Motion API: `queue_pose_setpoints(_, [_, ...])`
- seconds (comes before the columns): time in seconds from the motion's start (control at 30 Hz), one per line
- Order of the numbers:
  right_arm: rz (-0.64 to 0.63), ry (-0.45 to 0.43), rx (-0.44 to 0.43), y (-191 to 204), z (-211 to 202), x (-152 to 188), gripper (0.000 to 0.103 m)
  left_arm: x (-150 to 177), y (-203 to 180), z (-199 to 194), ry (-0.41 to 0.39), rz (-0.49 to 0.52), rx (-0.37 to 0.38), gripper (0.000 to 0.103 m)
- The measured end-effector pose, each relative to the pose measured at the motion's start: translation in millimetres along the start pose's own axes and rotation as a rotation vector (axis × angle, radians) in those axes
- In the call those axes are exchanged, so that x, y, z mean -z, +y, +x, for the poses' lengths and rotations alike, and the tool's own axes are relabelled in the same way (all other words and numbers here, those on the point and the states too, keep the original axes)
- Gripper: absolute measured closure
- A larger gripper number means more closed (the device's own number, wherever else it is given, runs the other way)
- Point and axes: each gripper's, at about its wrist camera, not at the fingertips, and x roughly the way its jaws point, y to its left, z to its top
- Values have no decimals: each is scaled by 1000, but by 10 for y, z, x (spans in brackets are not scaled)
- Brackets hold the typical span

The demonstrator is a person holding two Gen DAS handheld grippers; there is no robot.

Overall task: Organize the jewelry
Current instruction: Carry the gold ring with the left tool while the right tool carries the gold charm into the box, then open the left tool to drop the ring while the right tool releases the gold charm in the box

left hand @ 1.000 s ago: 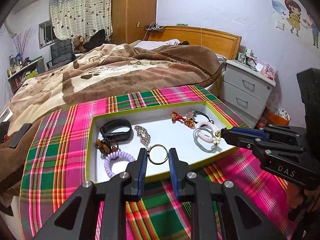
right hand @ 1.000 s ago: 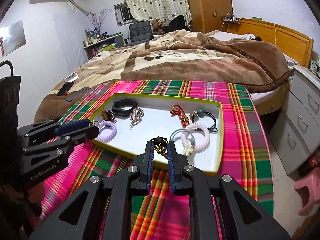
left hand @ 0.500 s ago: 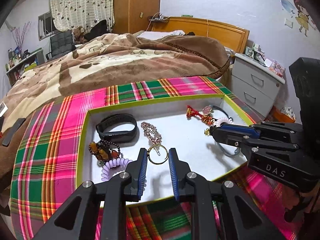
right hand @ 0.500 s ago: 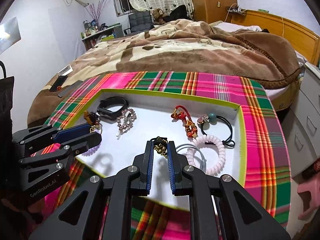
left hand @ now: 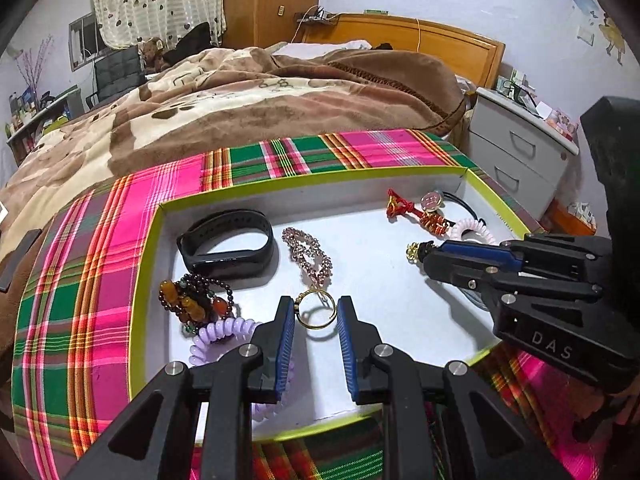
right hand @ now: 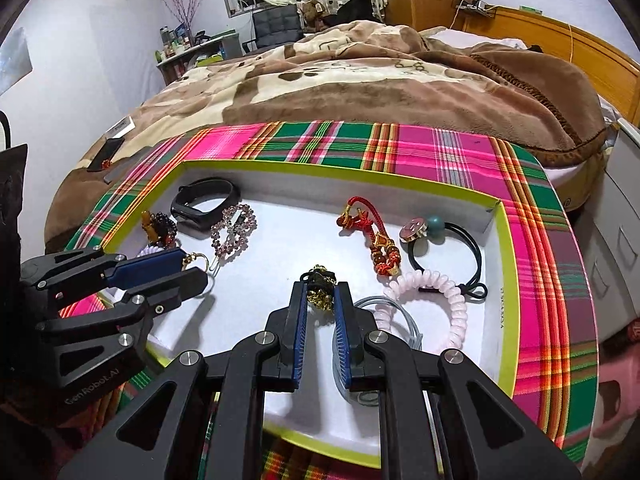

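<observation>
A white tray with a lime-green rim [left hand: 148, 280] lies on a plaid cloth and holds several pieces of jewelry. My left gripper [left hand: 316, 314] hangs low over its front part, shut on a thin gold ring [left hand: 320, 325] whose hoop spans the two blue pads. Beyond it lie a beaded hair clip [left hand: 308, 252], a black wristband [left hand: 228, 240], an amber bead bracelet [left hand: 192, 300] and a lilac spiral tie [left hand: 224, 332]. My right gripper [right hand: 320, 292] is shut on a small gold-and-black chain piece [right hand: 320, 286] above the tray floor. To its right lie a red cord bracelet [right hand: 372, 232] and a pink spiral tie [right hand: 440, 292].
The pink-and-green plaid cloth [left hand: 100, 248] covers the surface around the tray. A bed with a brown blanket [left hand: 260, 100] rises just behind it. A grey nightstand [left hand: 520, 152] stands at the right. A black hair tie with a teal bead [right hand: 452, 240] lies in the tray's right corner.
Both grippers have come forward and down over the tray, each still holding its piece. The tray's contents now look larger and closer; nothing was let go.
</observation>
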Motion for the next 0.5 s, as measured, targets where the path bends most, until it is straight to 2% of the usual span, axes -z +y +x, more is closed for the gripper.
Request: queue_pose_setpoints(0.5, [-6, -8, 3, 4, -22, -5, 84, -2, -12, 24, 18, 1, 5, 81])
